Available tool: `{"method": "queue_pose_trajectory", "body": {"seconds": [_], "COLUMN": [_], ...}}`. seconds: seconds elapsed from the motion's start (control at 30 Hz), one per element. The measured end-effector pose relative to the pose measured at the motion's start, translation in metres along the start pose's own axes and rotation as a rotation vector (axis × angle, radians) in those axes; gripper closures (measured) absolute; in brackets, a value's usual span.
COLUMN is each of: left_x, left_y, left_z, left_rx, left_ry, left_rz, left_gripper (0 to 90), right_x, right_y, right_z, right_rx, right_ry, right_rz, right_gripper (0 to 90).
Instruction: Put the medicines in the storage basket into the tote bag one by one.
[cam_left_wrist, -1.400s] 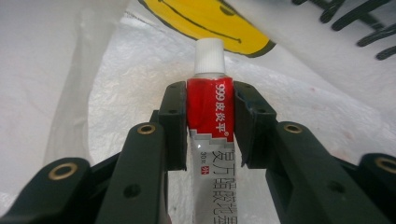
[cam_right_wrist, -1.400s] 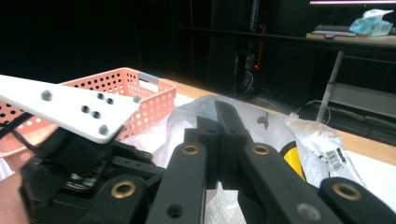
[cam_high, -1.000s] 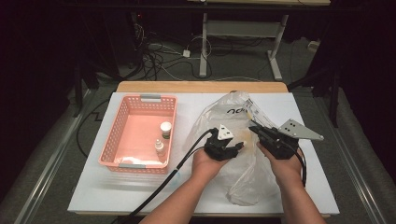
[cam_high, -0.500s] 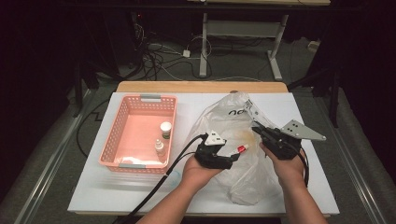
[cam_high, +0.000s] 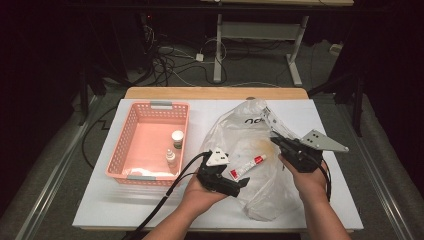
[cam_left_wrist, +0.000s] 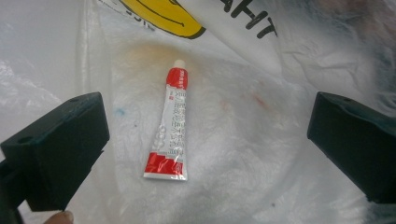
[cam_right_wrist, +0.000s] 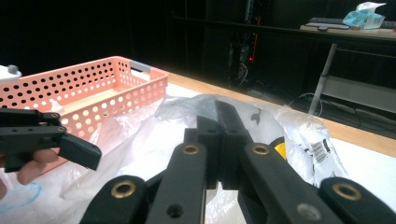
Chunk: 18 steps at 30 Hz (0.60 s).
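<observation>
Inside the plastic bag (cam_high: 250, 150) lies a tube (cam_left_wrist: 170, 126).

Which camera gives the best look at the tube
The left gripper view. There the tube lies flat on the plastic bag, whole, between the open jaws of the left gripper, with its red bands and white cap plain. The high view shows the tube small, beside that gripper.

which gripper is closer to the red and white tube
Left. The left gripper hangs open just beside the tube; the right gripper, shut on the plastic bag, is farther off.
</observation>
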<state>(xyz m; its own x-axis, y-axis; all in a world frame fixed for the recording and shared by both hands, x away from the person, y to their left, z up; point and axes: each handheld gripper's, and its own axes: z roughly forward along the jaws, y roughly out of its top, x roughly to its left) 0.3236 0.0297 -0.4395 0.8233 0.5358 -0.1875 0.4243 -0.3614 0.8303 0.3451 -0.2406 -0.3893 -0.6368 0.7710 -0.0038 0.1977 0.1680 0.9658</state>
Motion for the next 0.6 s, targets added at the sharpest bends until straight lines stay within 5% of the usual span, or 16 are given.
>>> {"method": "queue_pose_trajectory", "body": {"seconds": [0.4, 0.6], "left_x": [-0.003, 0.005], "left_y": [-0.008, -0.018], "left_z": [-0.047, -0.071], "left_rx": [-0.038, -0.061], "left_ry": [0.034, 0.068], "left_rz": [0.016, -0.011], "left_gripper": [0.0, 0.0], "right_x": [0.007, 0.005], "right_y": [-0.002, -0.007], "right_z": [0.001, 0.000], "right_rx": [0.026, 0.032], "right_ry": [-0.004, -0.001], "right_rz": [-0.008, -0.007], "right_gripper": [90.0, 90.0]}}
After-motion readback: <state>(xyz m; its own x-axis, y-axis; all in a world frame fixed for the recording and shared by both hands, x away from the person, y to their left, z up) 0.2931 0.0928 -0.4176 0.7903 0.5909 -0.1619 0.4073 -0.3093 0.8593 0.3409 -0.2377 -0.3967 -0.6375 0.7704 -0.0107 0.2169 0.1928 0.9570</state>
